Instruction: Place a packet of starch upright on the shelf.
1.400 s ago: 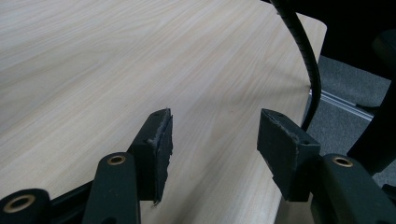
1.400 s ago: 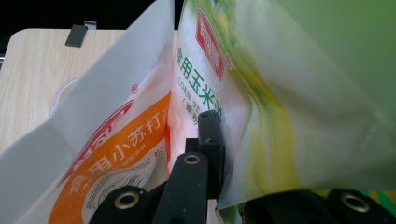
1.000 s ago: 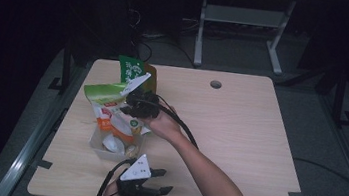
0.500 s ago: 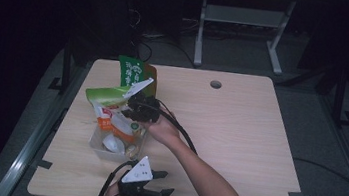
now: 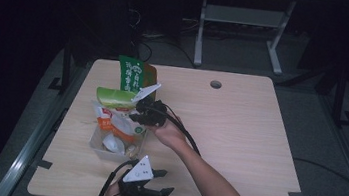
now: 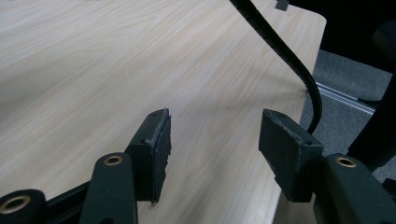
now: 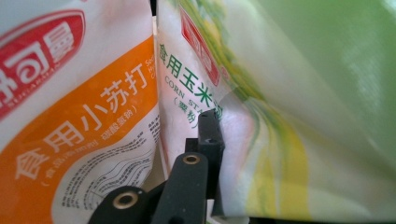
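Main risk noted: your right gripper [image 5: 141,110] was clamped on the edge of the green-and-white corn starch bag [image 7: 280,116], and only one jaw showed, pressed against the film, with the bag's edge folded over it. I judged the hold thin; a quick lift could let the slick film slide out, or drag the orange-and-white baking soda bag [image 7: 79,140] touching it at nine o'clock. The starch bag stood in the clear container [image 5: 97,145] at the table's [image 5: 238,136] nine o'clock side, with a dark green packet [image 5: 130,72] just beyond at twelve o'clock. A tug might also tip that light container.

Your right forearm reached diagonally from the near edge toward ten o'clock, wrist bent over the container. Your left gripper [image 6: 212,144] rested low at six o'clock, jaws apart and holding nothing, pointed over bare wood.
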The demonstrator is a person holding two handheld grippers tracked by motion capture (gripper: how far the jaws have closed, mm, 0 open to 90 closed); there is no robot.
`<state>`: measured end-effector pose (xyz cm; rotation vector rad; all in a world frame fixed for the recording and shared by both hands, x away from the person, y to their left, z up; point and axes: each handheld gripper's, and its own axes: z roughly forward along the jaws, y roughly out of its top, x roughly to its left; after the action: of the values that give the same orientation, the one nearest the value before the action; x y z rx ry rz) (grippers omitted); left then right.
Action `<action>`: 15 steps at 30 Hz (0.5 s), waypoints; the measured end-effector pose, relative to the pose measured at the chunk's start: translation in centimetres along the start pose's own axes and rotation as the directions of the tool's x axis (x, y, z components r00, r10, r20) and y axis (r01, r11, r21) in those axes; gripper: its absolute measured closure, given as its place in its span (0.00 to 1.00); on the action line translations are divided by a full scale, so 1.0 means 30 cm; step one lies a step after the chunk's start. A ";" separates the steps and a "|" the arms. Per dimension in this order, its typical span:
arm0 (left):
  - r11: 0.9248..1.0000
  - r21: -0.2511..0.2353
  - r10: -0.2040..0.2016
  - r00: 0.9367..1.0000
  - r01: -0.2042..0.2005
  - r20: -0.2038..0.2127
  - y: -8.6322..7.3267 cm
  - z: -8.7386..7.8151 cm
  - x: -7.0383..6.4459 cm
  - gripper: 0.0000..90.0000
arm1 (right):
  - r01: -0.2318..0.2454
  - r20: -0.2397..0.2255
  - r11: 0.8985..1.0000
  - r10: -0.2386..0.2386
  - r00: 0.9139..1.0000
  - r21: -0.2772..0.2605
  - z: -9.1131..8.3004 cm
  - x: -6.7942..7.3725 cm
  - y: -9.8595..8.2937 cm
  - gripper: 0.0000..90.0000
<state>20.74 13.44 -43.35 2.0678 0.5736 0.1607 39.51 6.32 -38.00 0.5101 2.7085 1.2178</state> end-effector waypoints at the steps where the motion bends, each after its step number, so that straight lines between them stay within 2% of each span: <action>1: 1.000 0.002 -0.003 1.000 0.003 -0.001 0.000 0.001 0.002 0.48 | -0.015 -0.002 1.000 0.015 1.000 0.005 -0.003 0.000 0.003 0.93; 2: 1.000 0.003 -0.003 1.000 0.003 -0.002 -0.001 0.001 0.002 0.48 | -0.027 -0.009 1.000 0.027 1.000 0.007 -0.011 -0.002 0.006 0.91; 3: 1.000 0.004 0.000 1.000 0.000 -0.002 -0.001 0.002 0.001 0.48 | -0.011 0.001 1.000 0.011 1.000 0.004 -0.018 -0.006 0.005 0.88; 5: 1.000 0.003 0.004 1.000 -0.004 -0.001 -0.001 0.003 -0.001 0.48 | -0.017 0.015 1.000 0.017 1.000 -0.001 -0.036 -0.006 0.002 0.86; 6: 1.000 0.002 0.002 1.000 -0.002 -0.001 -0.001 0.004 -0.002 0.48 | -0.032 0.012 0.999 0.032 0.999 -0.007 -0.048 -0.008 -0.001 0.87; 9: 1.000 -0.001 0.003 1.000 -0.003 -0.001 0.001 0.003 -0.001 0.48 | -0.018 0.004 1.000 0.018 1.000 0.001 -0.058 -0.015 -0.010 0.93; 13: 1.000 -0.004 -0.007 1.000 0.007 -0.003 0.002 0.003 0.001 0.48 | 0.055 0.032 0.998 -0.055 0.998 0.021 -0.047 -0.009 0.000 0.98; 15: 1.000 -0.004 -0.002 1.000 0.002 -0.004 0.004 0.004 0.005 0.48 | 0.041 0.021 0.999 -0.041 0.999 0.028 -0.045 -0.018 0.007 0.98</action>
<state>20.97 13.37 -43.34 2.0633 0.5771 0.1644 39.71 5.30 -36.96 0.4658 2.7075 1.1605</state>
